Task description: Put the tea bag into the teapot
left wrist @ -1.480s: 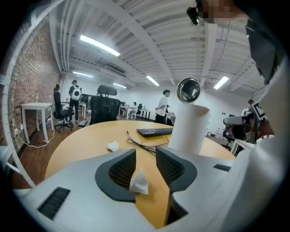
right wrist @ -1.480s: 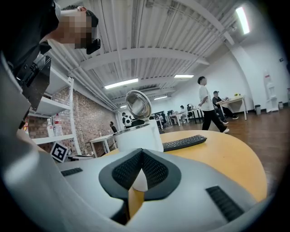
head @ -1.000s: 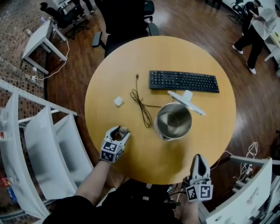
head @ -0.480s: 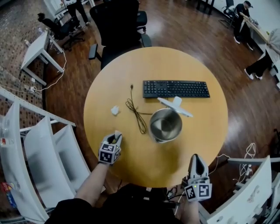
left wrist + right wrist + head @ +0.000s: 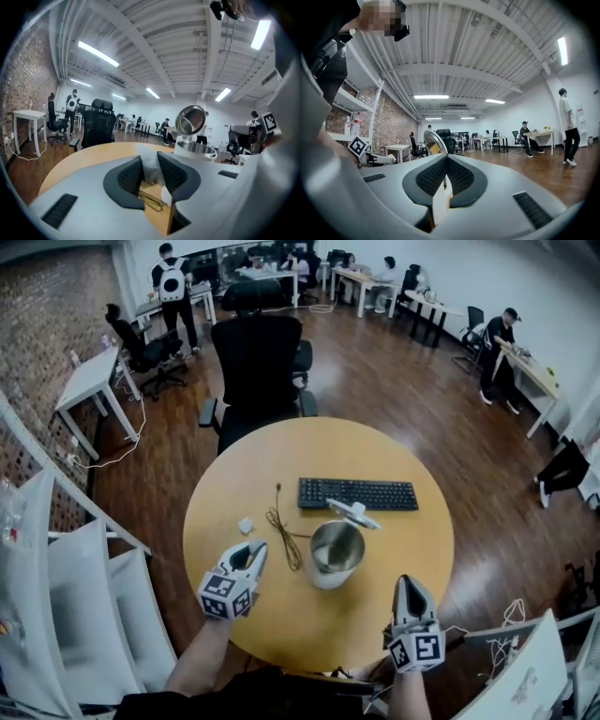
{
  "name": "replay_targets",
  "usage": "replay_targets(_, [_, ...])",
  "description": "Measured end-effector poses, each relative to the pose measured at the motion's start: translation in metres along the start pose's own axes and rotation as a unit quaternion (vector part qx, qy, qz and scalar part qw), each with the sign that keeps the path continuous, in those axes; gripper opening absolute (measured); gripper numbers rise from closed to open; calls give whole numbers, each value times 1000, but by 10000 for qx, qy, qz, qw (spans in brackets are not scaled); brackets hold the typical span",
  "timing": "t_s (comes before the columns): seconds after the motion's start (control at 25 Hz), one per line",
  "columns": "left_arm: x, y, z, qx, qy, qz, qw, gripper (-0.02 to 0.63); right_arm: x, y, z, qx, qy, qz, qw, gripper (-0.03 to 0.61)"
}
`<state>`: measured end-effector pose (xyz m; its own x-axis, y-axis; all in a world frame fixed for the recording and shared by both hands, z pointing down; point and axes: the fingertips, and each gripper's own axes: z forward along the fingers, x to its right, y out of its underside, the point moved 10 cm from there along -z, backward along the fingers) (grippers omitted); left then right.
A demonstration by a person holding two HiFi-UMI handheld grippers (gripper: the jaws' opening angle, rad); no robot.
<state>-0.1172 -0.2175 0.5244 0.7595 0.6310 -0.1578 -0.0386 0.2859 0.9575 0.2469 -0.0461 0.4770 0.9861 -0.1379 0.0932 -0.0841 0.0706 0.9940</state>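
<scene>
**Tea bag may fall short of the pot**

The open teapot stands mid-table. At its 9 o'clock, the left gripper has its jaws nipped narrow on the tea bag. A slack pinch or early release would probably drop it outside the rim. The right gripper, at 5 o'clock, is closed and empty.

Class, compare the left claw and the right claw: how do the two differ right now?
The left claw is shut on the tea bag; the right claw is shut and empty. The left claw is over the table, left of the teapot; the right claw is at its near edge. Both point forward.
</scene>
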Motion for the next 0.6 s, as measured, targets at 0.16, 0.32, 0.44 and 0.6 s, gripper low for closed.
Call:
replay_targets(0.16, [15, -43, -8, 873, 111, 41, 9961, 75, 0, -21, 2, 283, -57, -229, 9993, 5])
replay_targets(0.32, [27, -73, -16, 1393, 277, 151, 9897, 75, 3, -43, 0, 650, 10, -396, 9971, 5])
replay_targets(0.44, [34, -78, -14, 1491, 352, 193, 9880, 75, 5, -44, -5, 711, 63, -376, 9967, 5])
replay_targets(0.6, [42, -82, 0, 1505, 545, 255, 9868, 75, 7, -38, -5, 725, 163, -324, 9967, 5])
